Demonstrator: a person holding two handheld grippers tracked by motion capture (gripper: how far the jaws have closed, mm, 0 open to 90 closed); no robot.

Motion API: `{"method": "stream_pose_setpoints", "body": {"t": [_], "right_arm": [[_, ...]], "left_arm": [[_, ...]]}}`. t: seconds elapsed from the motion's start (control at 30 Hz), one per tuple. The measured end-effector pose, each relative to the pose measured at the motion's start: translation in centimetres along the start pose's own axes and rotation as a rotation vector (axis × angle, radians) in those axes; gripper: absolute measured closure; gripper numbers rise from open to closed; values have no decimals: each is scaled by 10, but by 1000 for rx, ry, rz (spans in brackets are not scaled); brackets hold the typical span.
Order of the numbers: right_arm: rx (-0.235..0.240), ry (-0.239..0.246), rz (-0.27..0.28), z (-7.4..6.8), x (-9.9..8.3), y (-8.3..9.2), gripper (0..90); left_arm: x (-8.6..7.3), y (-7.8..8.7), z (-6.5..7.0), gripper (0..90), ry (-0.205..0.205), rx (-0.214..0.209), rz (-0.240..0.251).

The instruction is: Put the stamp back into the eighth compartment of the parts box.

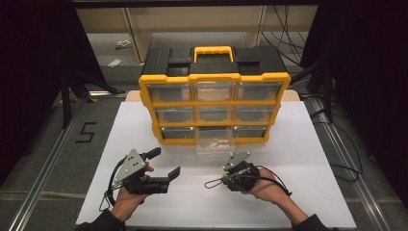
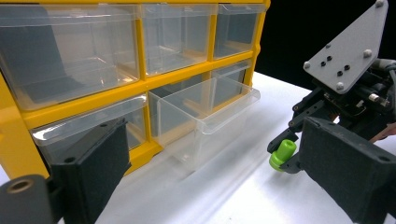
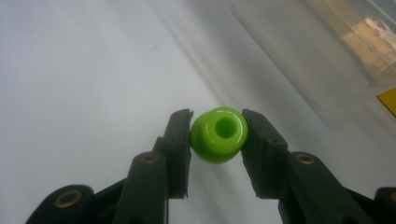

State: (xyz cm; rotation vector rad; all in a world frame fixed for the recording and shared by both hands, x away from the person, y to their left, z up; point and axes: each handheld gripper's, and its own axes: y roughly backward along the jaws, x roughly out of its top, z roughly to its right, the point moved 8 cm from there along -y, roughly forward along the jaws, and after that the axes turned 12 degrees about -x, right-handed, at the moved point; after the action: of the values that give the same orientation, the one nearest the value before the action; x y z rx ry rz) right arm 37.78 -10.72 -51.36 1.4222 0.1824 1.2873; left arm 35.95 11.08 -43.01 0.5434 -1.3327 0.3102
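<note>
Right claw (image 3: 217, 135) pinching a green bead (image 3: 219, 134)

Left claw (image 1: 166, 162) hangs wide open lower left; clear drawer (image 1: 214, 140) pulled out of the yellow organizer (image 1: 214, 77), frame centre.

The green spool (image 3: 219, 135) is a small glossy bright-green plastic piece, round with a flared rim and a hole through its middle (the hole faces the right gripper view's camera). It sits clamped between two black pads, above the white table, just in front of the pulled-out clear drawer (image 2: 205, 119).
</note>
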Motion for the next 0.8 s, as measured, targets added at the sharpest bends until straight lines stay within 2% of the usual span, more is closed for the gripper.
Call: {"method": "stream_pose_setpoints", "body": {"t": [0.37, 0.8], "right_arm": [[3, -22, 32, 0, 6, 4, 647], [2, -25, 71, -1, 12, 10, 647]], "left_arm": [[0, 0, 0, 88, -1, 0, 0], [0, 0, 0, 88, -2, 0, 0]]}}
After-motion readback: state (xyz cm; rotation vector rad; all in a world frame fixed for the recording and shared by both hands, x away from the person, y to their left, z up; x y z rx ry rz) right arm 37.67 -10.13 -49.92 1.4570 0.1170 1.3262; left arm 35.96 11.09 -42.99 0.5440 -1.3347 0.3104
